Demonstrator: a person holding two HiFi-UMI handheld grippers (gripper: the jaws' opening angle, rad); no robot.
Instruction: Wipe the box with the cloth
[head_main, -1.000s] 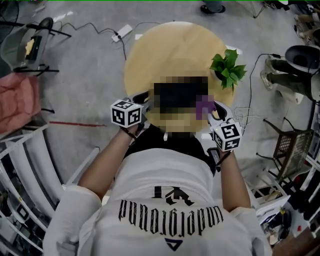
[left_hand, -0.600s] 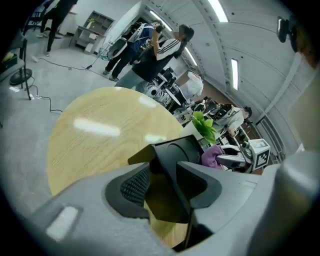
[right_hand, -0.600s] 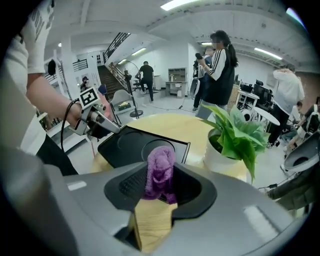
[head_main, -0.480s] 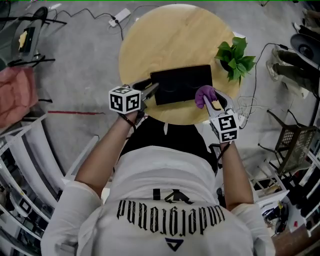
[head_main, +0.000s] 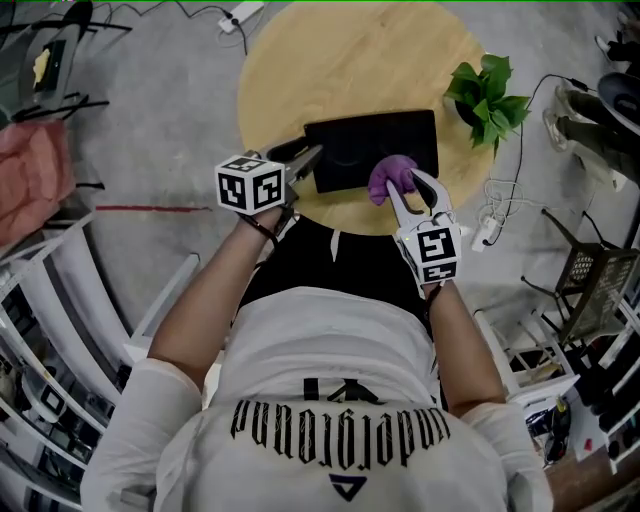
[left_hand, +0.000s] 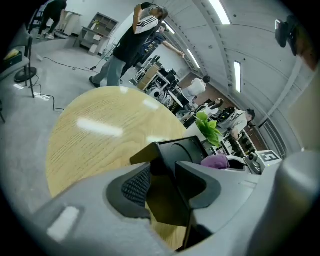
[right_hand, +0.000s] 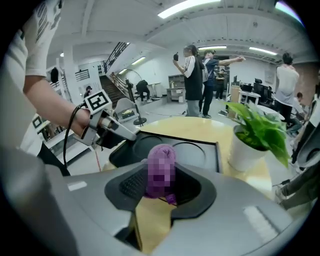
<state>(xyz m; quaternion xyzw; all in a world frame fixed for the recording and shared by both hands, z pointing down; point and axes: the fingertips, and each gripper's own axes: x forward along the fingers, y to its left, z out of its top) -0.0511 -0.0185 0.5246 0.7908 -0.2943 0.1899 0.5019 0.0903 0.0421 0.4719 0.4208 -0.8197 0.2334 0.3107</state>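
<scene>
A flat black box (head_main: 375, 145) lies on the round wooden table (head_main: 340, 70). My left gripper (head_main: 305, 157) is at the box's near left corner. In the left gripper view that corner (left_hand: 172, 155) fills the gap between the jaws of the left gripper (left_hand: 162, 182). They have just been closing on it and now grip it. My right gripper (head_main: 402, 188) is shut on a bunched purple cloth (head_main: 392, 175), which rests at the box's near edge, right of centre. In the right gripper view the cloth (right_hand: 161, 170) sits between the pads of the right gripper (right_hand: 160, 184), with the box (right_hand: 200, 152) just beyond.
A potted green plant (head_main: 490, 95) stands on the table by the box's right end. Cables and a power strip (head_main: 245, 12) lie on the floor past the table, and a white plug (head_main: 487, 230) is at the right. Racks line both sides. People stand in the background (right_hand: 192, 80).
My right gripper has carried the cloth down and to the left, onto the box's near edge. The left gripper has stayed at the box's left corner.
</scene>
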